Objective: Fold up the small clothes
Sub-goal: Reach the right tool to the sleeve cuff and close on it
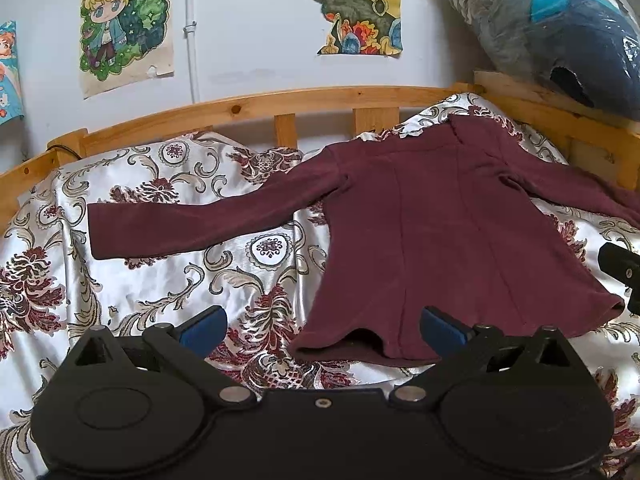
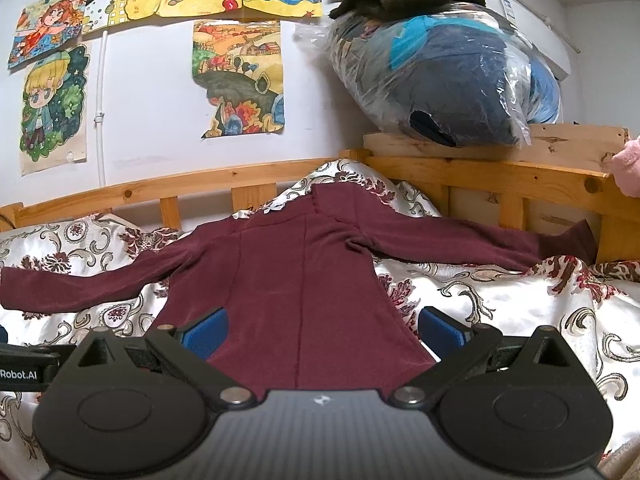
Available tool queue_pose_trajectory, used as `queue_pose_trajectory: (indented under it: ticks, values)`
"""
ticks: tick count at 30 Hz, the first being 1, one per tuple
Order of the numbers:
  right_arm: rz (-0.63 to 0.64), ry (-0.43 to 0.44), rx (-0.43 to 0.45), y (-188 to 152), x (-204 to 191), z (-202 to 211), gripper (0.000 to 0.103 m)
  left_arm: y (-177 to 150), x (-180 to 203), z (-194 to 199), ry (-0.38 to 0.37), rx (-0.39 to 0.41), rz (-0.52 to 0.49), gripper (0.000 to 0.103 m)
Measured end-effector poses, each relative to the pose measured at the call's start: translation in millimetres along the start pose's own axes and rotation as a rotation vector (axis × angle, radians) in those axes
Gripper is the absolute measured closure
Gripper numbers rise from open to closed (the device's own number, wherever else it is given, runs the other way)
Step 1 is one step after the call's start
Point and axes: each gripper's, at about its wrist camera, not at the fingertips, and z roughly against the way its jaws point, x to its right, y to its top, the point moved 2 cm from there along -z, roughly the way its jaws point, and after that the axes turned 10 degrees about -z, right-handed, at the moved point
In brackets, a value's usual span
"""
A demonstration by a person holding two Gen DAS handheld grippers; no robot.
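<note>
A small maroon long-sleeved top (image 1: 440, 232) (image 2: 296, 276) lies spread flat on a floral satin bedspread (image 1: 160, 280) (image 2: 520, 312), collar toward the wall, both sleeves stretched sideways. My left gripper (image 1: 322, 330) is open just short of the hem's left corner, with nothing between its blue pads (image 1: 204, 330). My right gripper (image 2: 322, 330) hovers open over the lower body of the top, its blue pads (image 2: 206, 332) standing near the two side edges. The right gripper's black body (image 1: 620, 268) shows at the right edge of the left wrist view.
A wooden bed rail (image 1: 280, 100) (image 2: 500, 176) runs behind the bedspread and along the right side. A clear plastic bag of dark blue fabric (image 2: 440, 80) rests on the rail's corner with dark clothing on top. Drawings (image 1: 128, 24) hang on the white wall.
</note>
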Motion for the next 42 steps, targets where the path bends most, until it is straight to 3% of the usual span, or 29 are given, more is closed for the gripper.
queue_pose_trajectory:
  ticks: [8,13,16,22,29,32,35,39,42]
  values:
    - [-0.012,-0.006,-0.016,3,0,-2,0.0,2,2,-4,-0.006,-0.015,0.002,0.001]
    - [-0.174,0.028,-0.131,22,19,-21,0.0,18,1,-21,-0.057,-0.04,0.059,0.001]
    - [-0.248,0.01,-0.113,44,40,-29,0.0,38,5,-35,-0.113,-0.051,0.039,0.001]
    - [-0.246,-0.206,0.015,95,101,-50,0.0,84,12,-72,-0.197,-0.128,-0.001,0.001]
    - [-0.384,-0.438,0.062,119,197,-96,0.0,124,27,-107,-0.195,-0.165,-0.091,0.001]
    - [-0.349,-0.504,0.016,122,220,-117,0.0,131,39,-123,-0.216,-0.167,-0.11,0.001]
    - [-0.276,-0.476,-0.023,120,231,-128,0.0,129,56,-133,-0.262,-0.133,-0.126,0.001]
    - [-0.055,-0.459,-0.072,112,224,-140,0.0,116,78,-142,-0.292,-0.071,-0.149,0.001]
    - [0.135,-0.488,-0.087,103,210,-146,0.005,109,93,-150,-0.327,-0.081,-0.187,0.001]
